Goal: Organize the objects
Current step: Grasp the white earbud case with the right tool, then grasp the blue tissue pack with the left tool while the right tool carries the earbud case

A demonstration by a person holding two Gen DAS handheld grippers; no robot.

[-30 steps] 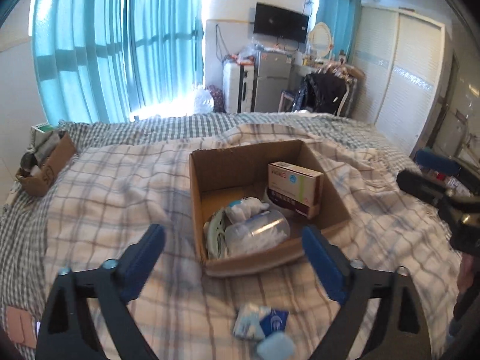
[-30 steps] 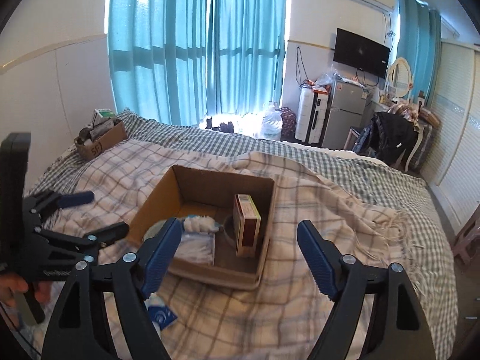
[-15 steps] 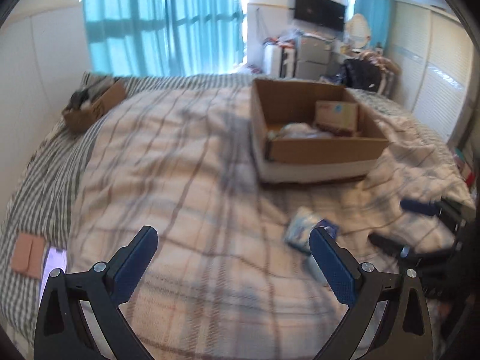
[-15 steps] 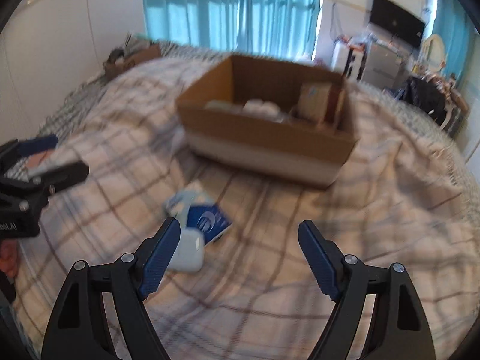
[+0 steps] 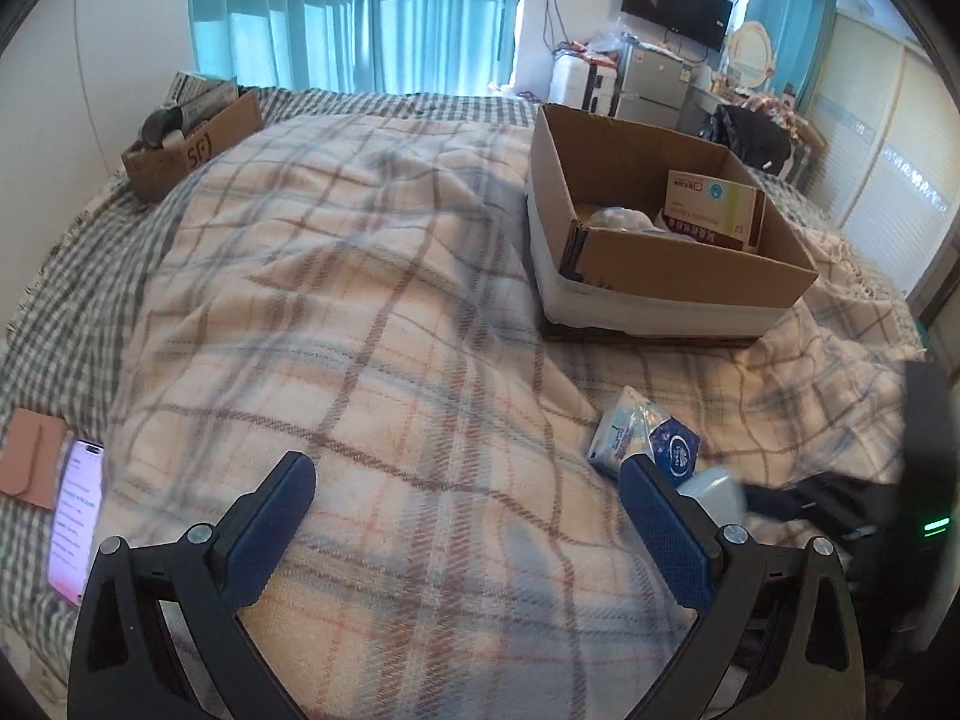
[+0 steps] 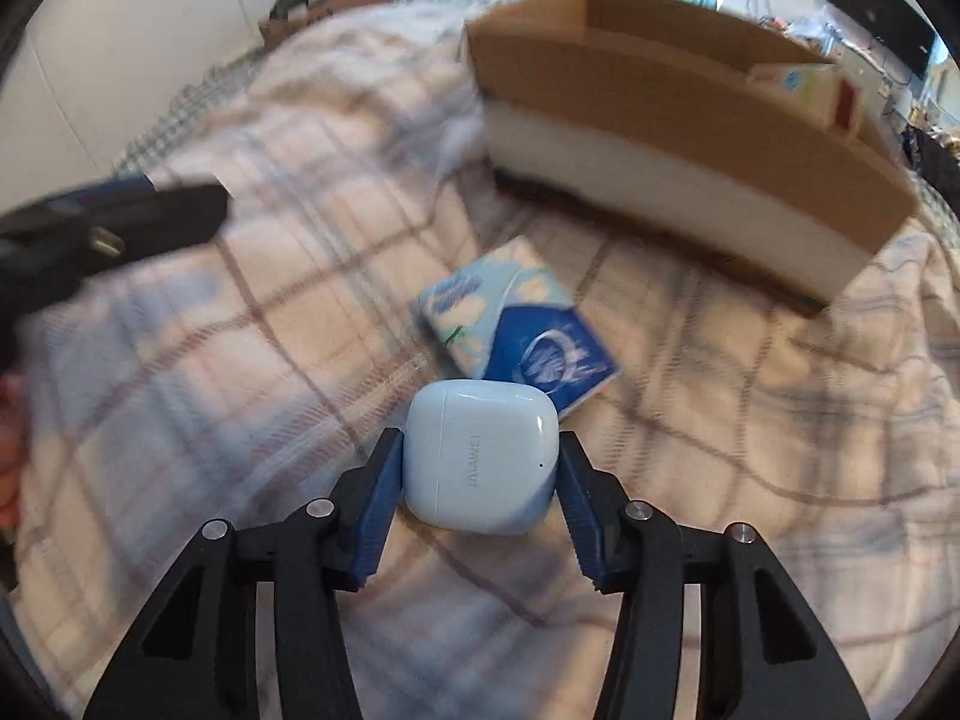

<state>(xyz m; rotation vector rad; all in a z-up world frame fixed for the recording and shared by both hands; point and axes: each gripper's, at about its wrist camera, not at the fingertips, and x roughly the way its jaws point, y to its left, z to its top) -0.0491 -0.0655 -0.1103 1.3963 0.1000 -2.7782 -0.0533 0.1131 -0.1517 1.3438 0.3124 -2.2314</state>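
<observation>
While the left gripper (image 5: pixel 465 519) hangs wide open and empty over the plaid blanket (image 5: pixel 360 324), the right gripper (image 6: pixel 477 483) has its pads against both sides of the earbud case (image 6: pixel 478 456), long axis across the jaws, lid toward twelve o'clock, touching the tissue packs (image 6: pixel 510 315) below the cardboard box (image 6: pixel 678 138).

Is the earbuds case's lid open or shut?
Shut: the earbuds case shows one closed seam line, lid flush, between the right gripper's fingers.

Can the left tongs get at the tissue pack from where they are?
Probably yes: the tissue pack lies uncovered on the blanket just ahead of the open left tongs, though the right tongs crowd the earbud case beside it.
</observation>
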